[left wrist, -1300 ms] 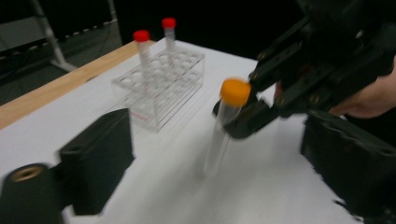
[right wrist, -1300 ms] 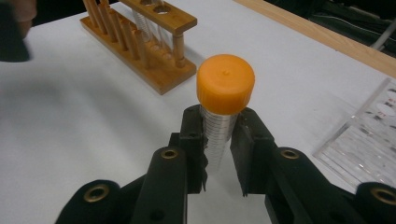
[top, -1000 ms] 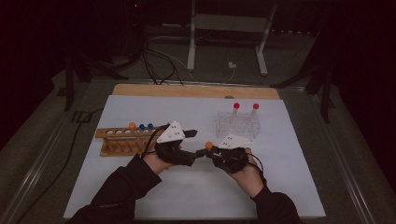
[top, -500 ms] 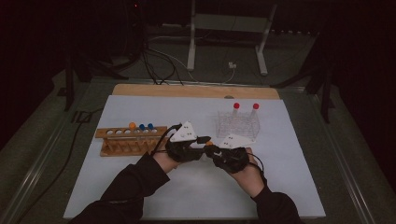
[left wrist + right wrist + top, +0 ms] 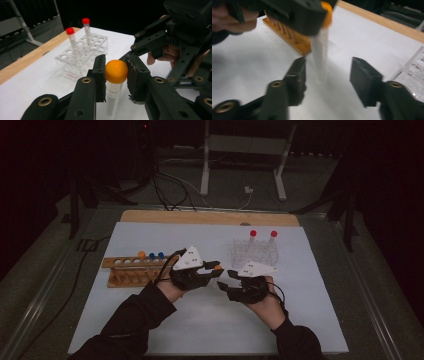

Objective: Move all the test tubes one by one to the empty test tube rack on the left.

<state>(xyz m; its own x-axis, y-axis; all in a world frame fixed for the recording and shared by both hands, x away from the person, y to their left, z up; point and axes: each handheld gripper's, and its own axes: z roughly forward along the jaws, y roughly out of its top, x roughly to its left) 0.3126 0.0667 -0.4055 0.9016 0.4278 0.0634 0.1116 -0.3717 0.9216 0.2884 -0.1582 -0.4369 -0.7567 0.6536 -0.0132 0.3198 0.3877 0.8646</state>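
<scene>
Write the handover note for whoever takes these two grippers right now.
Left gripper: its fingers have just been closing and now clamp the orange-capped tube at its cap, upright above the white mat.
Right gripper: its fingers have just been opening; they stand apart on either side of the tube's lower end.
Wooden rack holds one orange and two blue caps; clear rack holds two red-capped tubes.
Done: tube passed to the left.
Left: probably racking it.

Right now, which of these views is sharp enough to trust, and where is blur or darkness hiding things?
High view: dim, with dark surroundings; the white table mat is readable. Left gripper view: crisp on the orange-capped clear plastic tube gripped at its cap; the clear plastic rack is slightly soft. Right gripper view: motion-blurred, smearing the tube and the wooden rack.
</scene>
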